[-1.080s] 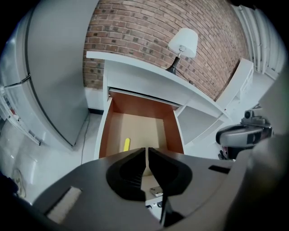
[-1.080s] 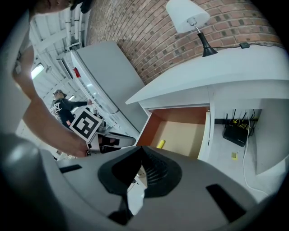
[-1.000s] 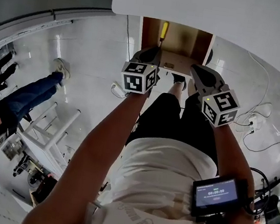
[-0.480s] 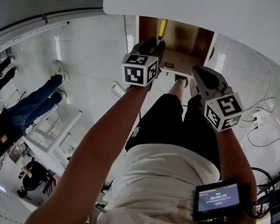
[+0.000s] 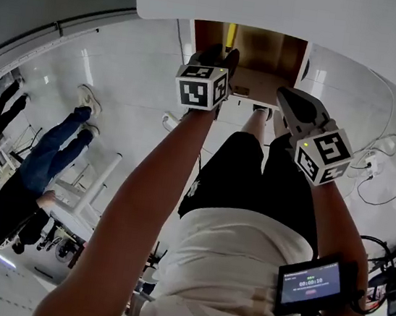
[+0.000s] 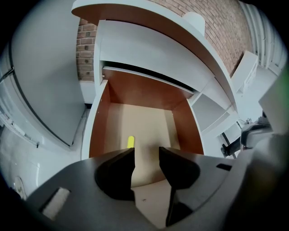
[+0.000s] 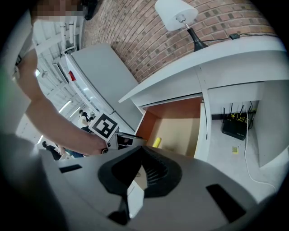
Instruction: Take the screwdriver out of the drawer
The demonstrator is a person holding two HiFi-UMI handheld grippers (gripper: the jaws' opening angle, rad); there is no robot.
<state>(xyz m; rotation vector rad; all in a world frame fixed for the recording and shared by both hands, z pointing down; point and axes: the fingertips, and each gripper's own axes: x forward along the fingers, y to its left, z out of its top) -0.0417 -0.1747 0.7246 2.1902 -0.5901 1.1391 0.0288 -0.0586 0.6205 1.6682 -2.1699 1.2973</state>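
Note:
The drawer point(image 5: 267, 54) under the white desk stands pulled out, brown inside with a pale floor point(image 6: 149, 119). In it lies the screwdriver, of which I see only the yellow handle point(image 5: 231, 34) point(image 6: 131, 141) point(image 7: 156, 142), near the drawer's left side. My left gripper point(image 5: 223, 56) point(image 6: 146, 155) hangs over the drawer's front edge. Its jaws are opening, with nothing between them, and the handle shows just beyond the left finger. My right gripper point(image 5: 294, 101) point(image 7: 141, 150) is held back to the right of the drawer's front, shut and holding nothing.
The white desk top point(image 5: 292, 6) overhangs the drawer. A white lamp point(image 7: 174, 13) stands on it against a brick wall. A black router point(image 7: 235, 127) and cables lie on the floor to the right. People point(image 5: 37, 160) stand at the left.
My left gripper's jaws have gone from shut to wide apart, and it has dipped toward the drawer. The right gripper has kept still.

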